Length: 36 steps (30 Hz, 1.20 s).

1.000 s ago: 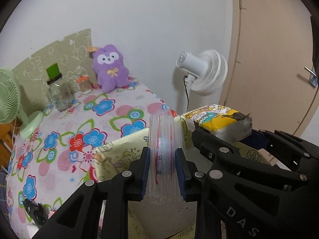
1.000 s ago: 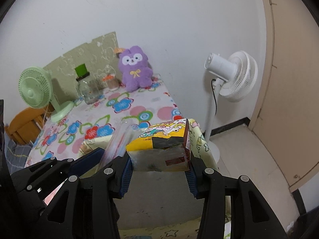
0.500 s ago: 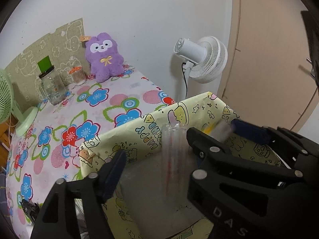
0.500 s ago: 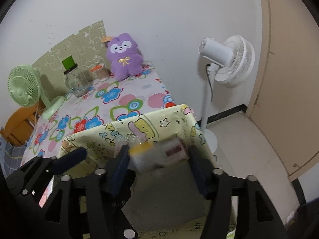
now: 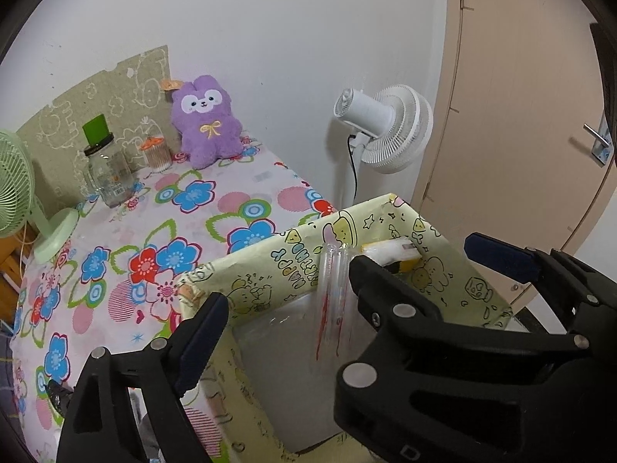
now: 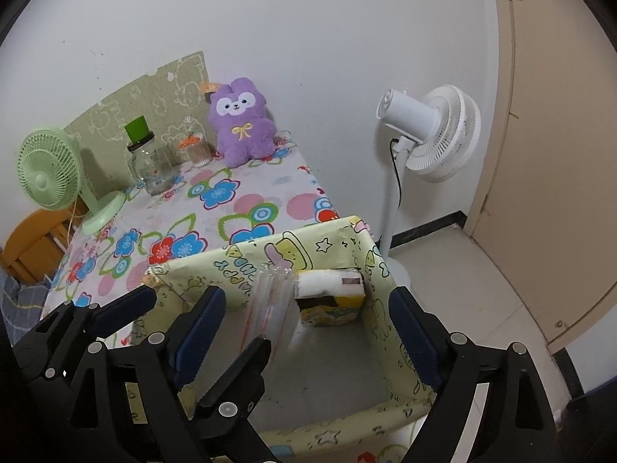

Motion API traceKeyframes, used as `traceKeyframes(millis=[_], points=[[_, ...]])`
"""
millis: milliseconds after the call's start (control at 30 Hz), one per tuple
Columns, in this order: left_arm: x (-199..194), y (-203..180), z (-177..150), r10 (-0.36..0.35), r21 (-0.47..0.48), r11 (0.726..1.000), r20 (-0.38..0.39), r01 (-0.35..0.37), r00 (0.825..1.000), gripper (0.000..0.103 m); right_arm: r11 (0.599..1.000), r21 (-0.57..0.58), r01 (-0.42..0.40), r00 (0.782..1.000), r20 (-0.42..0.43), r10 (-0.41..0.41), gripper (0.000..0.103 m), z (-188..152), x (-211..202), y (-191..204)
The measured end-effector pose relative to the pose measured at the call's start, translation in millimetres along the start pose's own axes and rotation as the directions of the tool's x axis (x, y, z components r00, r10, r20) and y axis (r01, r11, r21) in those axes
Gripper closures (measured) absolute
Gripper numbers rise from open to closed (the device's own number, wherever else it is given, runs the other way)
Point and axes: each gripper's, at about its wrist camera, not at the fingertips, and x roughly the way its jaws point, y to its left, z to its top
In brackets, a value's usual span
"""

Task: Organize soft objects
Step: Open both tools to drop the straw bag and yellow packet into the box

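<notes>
A yellow cartoon-print fabric bin (image 6: 327, 245) (image 5: 270, 266) stands at the near end of the flowered table. Inside it a clear plastic bag pack with red marks (image 6: 266, 308) (image 5: 333, 301) stands upright, and a yellow-and-white tissue pack (image 6: 329, 295) (image 5: 391, 252) lies against the far right corner. My left gripper (image 5: 285, 305) is open above the bin, around the clear pack without touching it. My right gripper (image 6: 304, 316) is open above the bin, with the tissue pack beyond its fingers. A purple plush toy (image 6: 241, 121) (image 5: 206, 119) sits at the table's far end.
A glass jar with a green lid (image 6: 148, 162), a small jar with an orange top (image 6: 194, 150) and a green desk fan (image 6: 50, 171) stand at the table's far side. A white standing fan (image 6: 428, 133) and a beige door (image 6: 559, 135) are to the right.
Both grippers opened and let go: the clear pack and the tissue pack dropped from my fingers into the bin. Both grippers rose slightly.
</notes>
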Motion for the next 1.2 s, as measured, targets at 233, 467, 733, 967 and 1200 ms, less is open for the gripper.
traceKeyframes(millis=[233, 467, 733, 967, 1200], points=[[-22.6, 4.9, -4.6, 0.02, 0.001, 1.0, 0.03, -0.02, 0.999, 0.012, 1.0, -0.018, 0.008, 0.999, 0.035, -0.007, 0.014, -2.9, -21.7, 13.4], [-43.5, 12.3, -12.3, 0.037, -0.007, 0.999, 0.056, -0.037, 0.998, 0.012, 0.999, -0.04, 0.016, 0.998, 0.06, -0.014, 0.014, -7.6, -40.3, 28.0], [-64.6, 21.5, -22.8, 0.053, -0.015, 0.999, 0.067, -0.052, 0.996, 0.012, 0.997, -0.066, 0.036, 0.996, 0.086, -0.03, 0.014, -15.0, -59.0, 46.7], [-82.9, 36.4, -35.0, 0.08, -0.046, 0.996, 0.086, -0.076, 0.993, 0.012, 0.997, -0.081, 0.022, 0.995, 0.096, -0.014, 0.014, -23.2, -73.3, 64.6], [-96.0, 52.2, -49.6, 0.107, -0.07, 0.993, 0.098, -0.1, 0.989, 0.012, 0.991, -0.135, -0.012, 0.994, 0.107, 0.027, 0.014, -30.4, -81.8, 86.3]])
